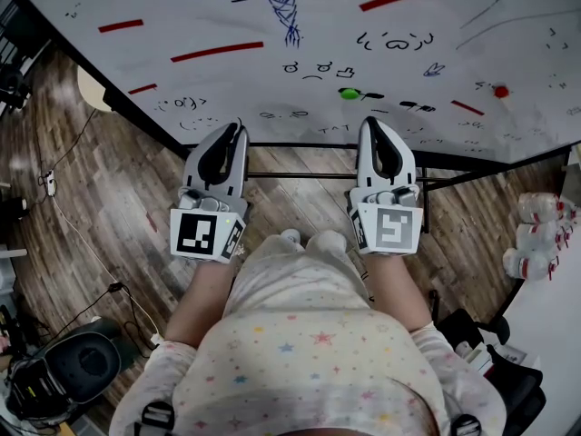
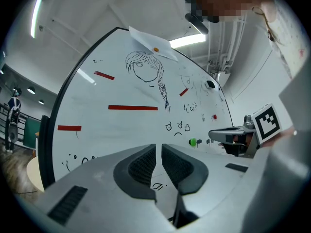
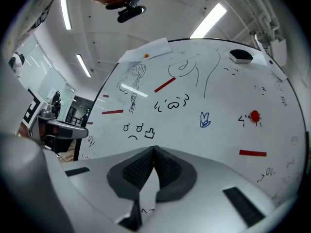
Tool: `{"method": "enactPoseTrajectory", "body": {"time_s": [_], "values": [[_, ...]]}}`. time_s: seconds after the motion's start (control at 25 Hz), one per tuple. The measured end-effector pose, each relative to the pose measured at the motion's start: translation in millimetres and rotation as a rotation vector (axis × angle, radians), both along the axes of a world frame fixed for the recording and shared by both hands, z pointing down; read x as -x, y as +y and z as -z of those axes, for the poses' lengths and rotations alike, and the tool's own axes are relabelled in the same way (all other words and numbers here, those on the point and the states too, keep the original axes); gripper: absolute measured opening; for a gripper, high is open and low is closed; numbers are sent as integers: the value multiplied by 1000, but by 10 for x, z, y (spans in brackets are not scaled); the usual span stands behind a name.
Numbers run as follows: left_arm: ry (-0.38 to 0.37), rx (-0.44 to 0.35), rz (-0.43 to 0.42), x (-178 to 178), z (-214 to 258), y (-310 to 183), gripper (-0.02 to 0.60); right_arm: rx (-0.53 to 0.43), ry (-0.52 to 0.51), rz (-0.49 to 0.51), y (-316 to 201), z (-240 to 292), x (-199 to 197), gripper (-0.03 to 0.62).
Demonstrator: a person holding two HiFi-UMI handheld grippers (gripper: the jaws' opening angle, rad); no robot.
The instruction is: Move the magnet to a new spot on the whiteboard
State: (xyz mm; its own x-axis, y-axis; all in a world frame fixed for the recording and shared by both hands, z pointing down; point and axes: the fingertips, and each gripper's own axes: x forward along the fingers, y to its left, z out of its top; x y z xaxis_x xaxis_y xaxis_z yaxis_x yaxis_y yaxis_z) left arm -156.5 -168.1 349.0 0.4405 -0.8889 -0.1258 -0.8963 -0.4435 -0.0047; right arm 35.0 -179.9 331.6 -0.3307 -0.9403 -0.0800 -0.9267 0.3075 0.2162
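The whiteboard fills the top of the head view, covered with doodles and red bars. A green magnet sticks near its lower edge, and a red magnet sits further right. Both grippers hover in front of the board's lower edge without touching it. My left gripper is left of the green magnet, its jaws shut to a thin slit with nothing between them. My right gripper is just below and right of the green magnet, jaws shut and empty. The red magnet shows in the right gripper view.
An orange magnet pins a paper sheet at the board's top, and a black eraser sticks up there too. Below the board runs its black stand bar over wooden floor. Bottles stand on a white table at right. Cables and a black bag lie at left.
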Motion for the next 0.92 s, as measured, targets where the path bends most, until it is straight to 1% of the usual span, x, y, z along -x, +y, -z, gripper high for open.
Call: {"method": "enactPoseTrajectory", "body": {"time_s": [0.92], "values": [[16, -10, -22, -134, 21, -25, 43, -4, -4, -10, 51, 33, -137, 0]]}}
